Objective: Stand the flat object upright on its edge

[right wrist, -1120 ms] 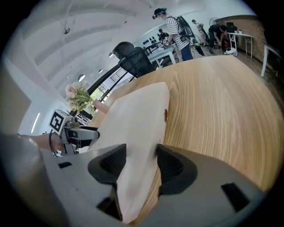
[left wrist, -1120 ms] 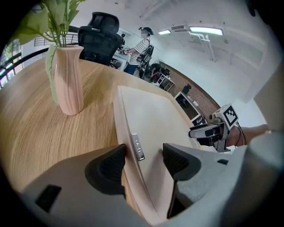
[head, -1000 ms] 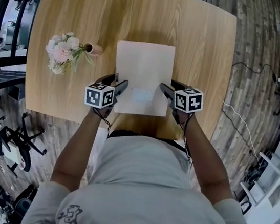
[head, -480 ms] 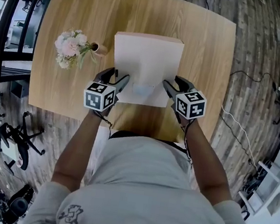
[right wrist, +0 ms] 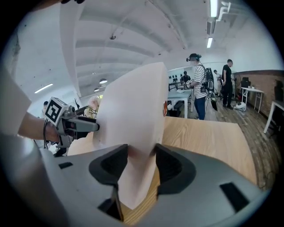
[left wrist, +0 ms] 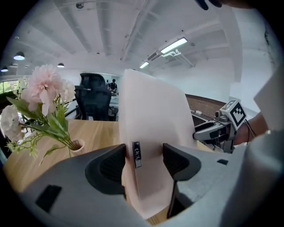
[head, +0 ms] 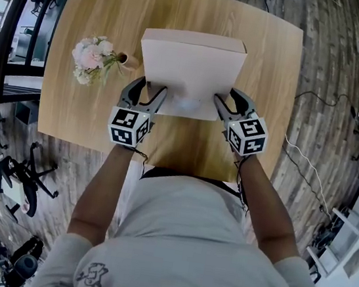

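Rounded wooden surface (head: 259, 45) over plank floor (head: 328, 74), open office behind. Pale pink flat case (head: 190, 68) mid-surface, tilted up, far edge raised. Left tool (head: 148, 92) pinches the case's left side edge low down. Right tool (head: 232, 102) pinches the right side, jaws just been closing on it. Pink flowers in small vase (head: 90, 59) left of case, apart from it, nothing blocking. Small dark tag (left wrist: 136, 154) on case edge between left jaws, print unreadable.

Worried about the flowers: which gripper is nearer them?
Left. The left gripper grips the board beside the flowers; the right gripper, fingers just closing on it, is across the board.
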Motion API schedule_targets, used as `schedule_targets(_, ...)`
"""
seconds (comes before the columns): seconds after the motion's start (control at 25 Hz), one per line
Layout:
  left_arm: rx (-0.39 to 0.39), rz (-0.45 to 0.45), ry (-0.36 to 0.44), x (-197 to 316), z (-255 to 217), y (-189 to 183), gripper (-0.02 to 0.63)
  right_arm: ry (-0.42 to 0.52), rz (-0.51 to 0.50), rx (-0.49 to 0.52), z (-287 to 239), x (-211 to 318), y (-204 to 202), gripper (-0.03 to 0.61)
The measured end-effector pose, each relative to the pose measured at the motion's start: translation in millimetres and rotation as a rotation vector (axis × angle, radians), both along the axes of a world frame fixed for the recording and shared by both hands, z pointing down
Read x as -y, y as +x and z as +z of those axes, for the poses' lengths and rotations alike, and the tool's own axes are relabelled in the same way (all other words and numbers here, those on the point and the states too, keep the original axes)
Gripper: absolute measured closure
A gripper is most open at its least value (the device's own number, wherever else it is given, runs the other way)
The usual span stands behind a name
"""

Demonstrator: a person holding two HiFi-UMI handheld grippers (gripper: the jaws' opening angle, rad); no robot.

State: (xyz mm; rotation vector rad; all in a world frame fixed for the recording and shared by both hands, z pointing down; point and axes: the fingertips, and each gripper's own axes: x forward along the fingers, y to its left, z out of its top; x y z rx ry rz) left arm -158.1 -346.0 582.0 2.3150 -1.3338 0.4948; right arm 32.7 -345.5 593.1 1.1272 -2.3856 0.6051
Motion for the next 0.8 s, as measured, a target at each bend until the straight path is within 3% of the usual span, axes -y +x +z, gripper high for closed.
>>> schedule_targets(0.4,0.038,-0.028,0.134,-13,8,1,0.344,0.184,-0.025,-0.097,3,-5,0,0.374)
schedule_targets(0.8,0.074,-0.032,0.164,-37,8,1,0.344,0.223,-0.026,-0.115,2,-26,-1,0.37)
